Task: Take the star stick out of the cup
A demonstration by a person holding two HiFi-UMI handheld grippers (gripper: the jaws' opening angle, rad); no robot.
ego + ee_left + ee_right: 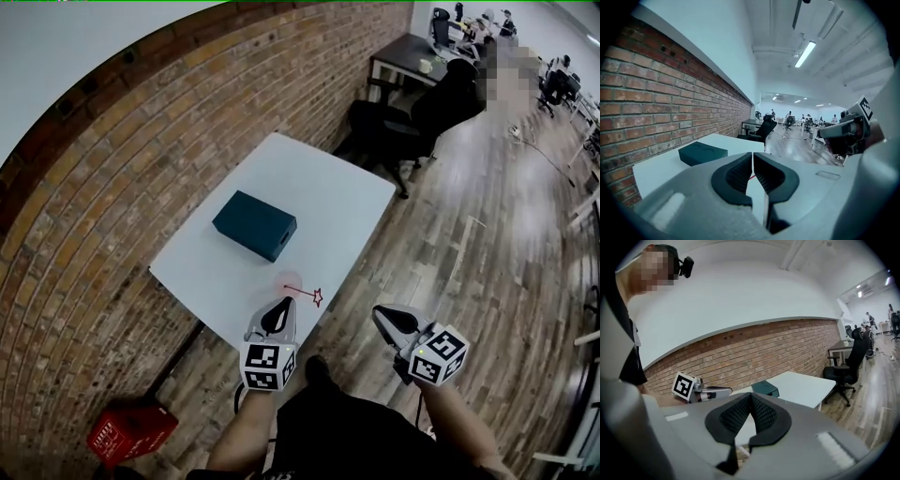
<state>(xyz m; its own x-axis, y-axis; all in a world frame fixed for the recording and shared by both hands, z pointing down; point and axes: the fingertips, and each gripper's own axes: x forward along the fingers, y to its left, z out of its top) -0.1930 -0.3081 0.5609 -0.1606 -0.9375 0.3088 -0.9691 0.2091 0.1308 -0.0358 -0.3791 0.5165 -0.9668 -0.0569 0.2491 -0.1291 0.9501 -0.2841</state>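
two grippers (281, 306) (382, 314), one star stick (304, 293)

Bright, even, diffuse illumination is provided throughout. A ceiling light strip (806, 53) is visible as a source. The white table (319, 187) is rendered near overexposure, and a soft sheen is seen on the wooden floor (506, 225). Straight lines are bent by fisheye distortion, and the corners are vignetted black. The left gripper (753, 157) and right gripper (751, 398) are rendered soft at close range.
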